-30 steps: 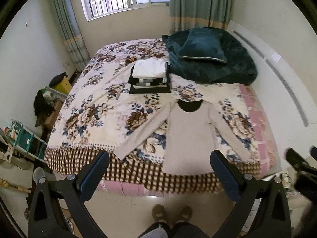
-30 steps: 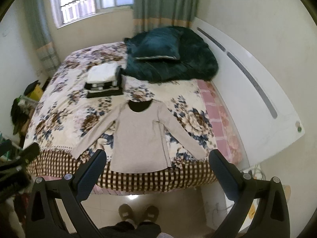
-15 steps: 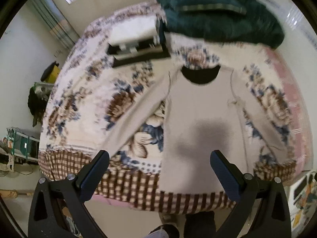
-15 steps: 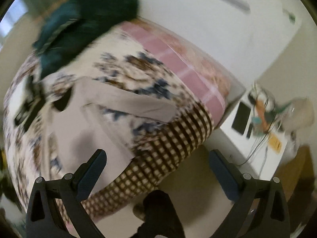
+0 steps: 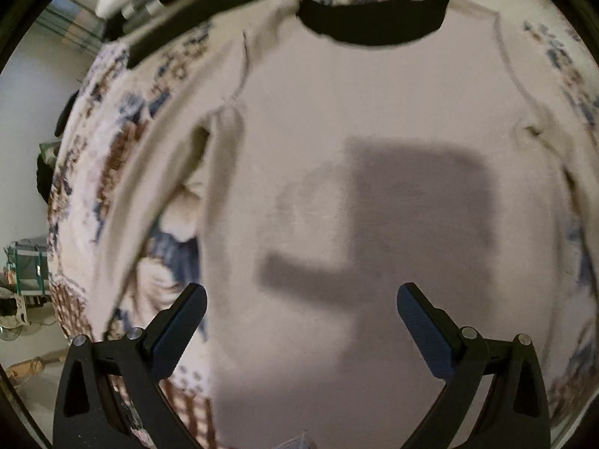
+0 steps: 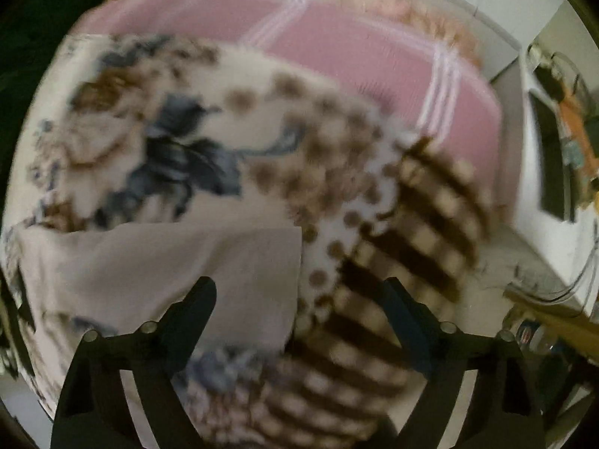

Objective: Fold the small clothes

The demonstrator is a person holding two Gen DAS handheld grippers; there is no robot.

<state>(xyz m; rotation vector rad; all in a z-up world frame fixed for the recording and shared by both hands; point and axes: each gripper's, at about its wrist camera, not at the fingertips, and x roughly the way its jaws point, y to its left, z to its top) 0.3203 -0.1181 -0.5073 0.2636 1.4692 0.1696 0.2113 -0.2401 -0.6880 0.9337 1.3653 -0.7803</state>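
Both grippers have dropped in fast from standing height at the foot of the bed; a sec ago the whole room showed, now it's nearly all fabric and the pics are blurry w/ motion. The left gripper [image 5: 301, 301] has come down over the body of the beige top [image 5: 374, 112], jaws spread wide, nothing between them, and its blocky shadow [image 5: 411, 217] sits on the cloth just ahead of the tips, so it looks close to the surface but I can't say it's touching. The top lies flat, face up, dark neck opening [image 5: 374, 18] far ahead of the jaws, one sleeve [image 5: 157, 172] running down past the left-hand finger over the flowered bedspread [image 5: 93, 142]. The stack of folded clothes [image 5: 179, 3] is way off beyond, up and left. The right gripper [image 6: 299, 297] has swung out to the other sleeve: the sleeve end [image 6: 209, 262] lies partly between the jaws, its cuff edge about mid-gap, w/ checked bedspread border [image 6: 411, 232] under the right-hand finger. Jaws spread there too, not pinching yet. A pink sheet [image 6: 337, 56] shows beyond. Means, I'd say, folding hasn't begun; prob. the first grab is that cuff, to bring the sleeve across the body.
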